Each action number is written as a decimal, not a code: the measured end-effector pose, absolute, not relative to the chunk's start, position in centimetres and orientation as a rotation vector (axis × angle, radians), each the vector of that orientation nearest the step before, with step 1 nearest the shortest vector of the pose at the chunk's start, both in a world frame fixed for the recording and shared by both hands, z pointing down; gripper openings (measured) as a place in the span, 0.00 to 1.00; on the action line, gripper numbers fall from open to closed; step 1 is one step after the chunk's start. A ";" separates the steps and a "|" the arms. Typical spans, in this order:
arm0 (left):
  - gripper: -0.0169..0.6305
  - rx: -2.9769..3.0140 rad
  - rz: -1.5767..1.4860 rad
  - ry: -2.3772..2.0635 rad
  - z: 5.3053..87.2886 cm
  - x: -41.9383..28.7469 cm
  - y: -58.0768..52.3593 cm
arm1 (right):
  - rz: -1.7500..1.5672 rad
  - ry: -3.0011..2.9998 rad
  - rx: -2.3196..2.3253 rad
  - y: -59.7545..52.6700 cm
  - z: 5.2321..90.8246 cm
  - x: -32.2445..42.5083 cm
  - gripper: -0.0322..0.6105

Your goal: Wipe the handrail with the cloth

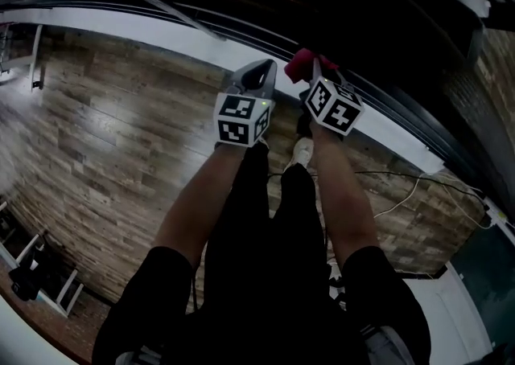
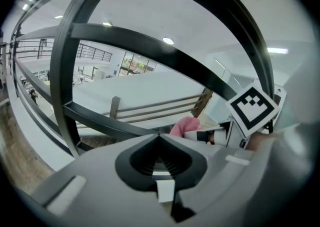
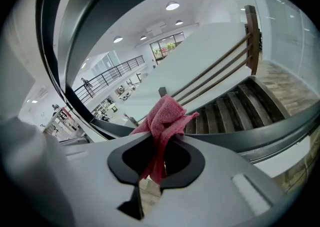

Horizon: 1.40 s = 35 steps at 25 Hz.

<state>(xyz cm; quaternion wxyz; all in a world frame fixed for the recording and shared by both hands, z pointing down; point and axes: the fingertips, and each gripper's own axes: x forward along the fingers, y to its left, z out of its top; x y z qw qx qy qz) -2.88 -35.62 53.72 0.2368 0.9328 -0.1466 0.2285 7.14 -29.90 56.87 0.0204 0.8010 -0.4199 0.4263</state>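
My right gripper (image 1: 310,74) is shut on a bunched red cloth (image 1: 302,63), held up against the dark handrail (image 1: 241,10) that runs across the top of the head view. In the right gripper view the cloth (image 3: 165,117) sticks up from between the jaws of that gripper (image 3: 162,138), just in front of a dark rail bar (image 3: 260,132). My left gripper (image 1: 257,75) is close beside it on the left, jaws together with nothing in them. The left gripper view has its tips (image 2: 159,136) touching, the dark rail bars (image 2: 145,46) ahead, and the cloth (image 2: 184,125) to the right.
Below lie a wood-plank floor (image 1: 113,146) and a white ledge (image 1: 161,38) along the railing's foot. Cables (image 1: 402,190) trail on the floor at right. The person's legs (image 1: 273,259) stand under the grippers. Stairs (image 3: 250,103) descend beyond the rail.
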 end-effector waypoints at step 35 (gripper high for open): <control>0.02 2.601 0.667 -0.265 53.5 5.0 -25.2 | 1.250 -1.262 2.440 -18.1 57.5 12.0 0.12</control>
